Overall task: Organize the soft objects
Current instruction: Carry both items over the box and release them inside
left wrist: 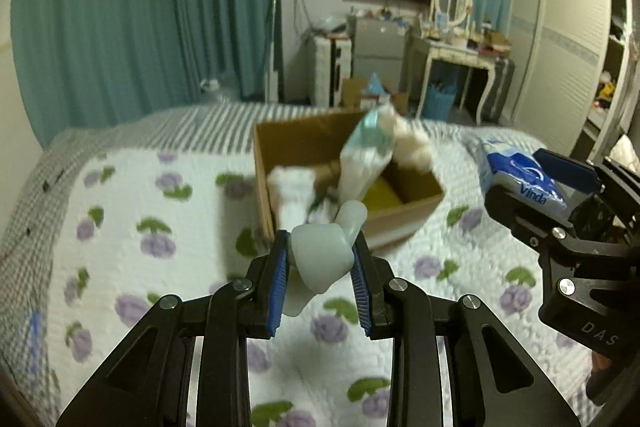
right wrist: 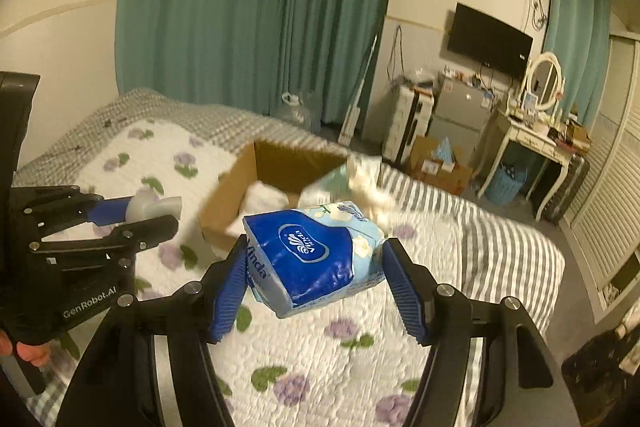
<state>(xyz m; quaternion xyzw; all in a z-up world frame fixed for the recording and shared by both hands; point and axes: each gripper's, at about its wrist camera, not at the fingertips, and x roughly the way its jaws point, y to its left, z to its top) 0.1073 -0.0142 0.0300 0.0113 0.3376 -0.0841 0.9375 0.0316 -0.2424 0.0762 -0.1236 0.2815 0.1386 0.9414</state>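
The bed (left wrist: 120,195) fills the lower part of both views, covered with a white quilt printed with purple flowers and, at the far end, a grey striped sheet. On the quilt stands an open cardboard box (right wrist: 272,163), which I judge to be the place for the soft things. It already holds a tall white and teal pack (left wrist: 366,163) leaning toward the right wall, some white plush pieces (left wrist: 412,141) near the far right corner, and something yellow at the bottom; the picture is blurred there, so I cannot name these better.

The right gripper (right wrist: 316,279) is above the quilt, on the near side of the box, and its blue pads press both ends of a blue Vinda tissue pack (right wrist: 316,255). The pack is bent a little between them. The left gripper (left wrist: 320,267) is closed narrowly on a pale soft object (left wrist: 322,253) with stubby ends, held in the air just before the near wall of the box.

Both things seem ready to be dropped in. The risk I see is that the box is already rather full on its right side: the tissue pack may land on the leaning pack and slide out over the rim. Also, the smooth wrapper may slip from the pads early, and the two grippers, arriving together, may hit each other.
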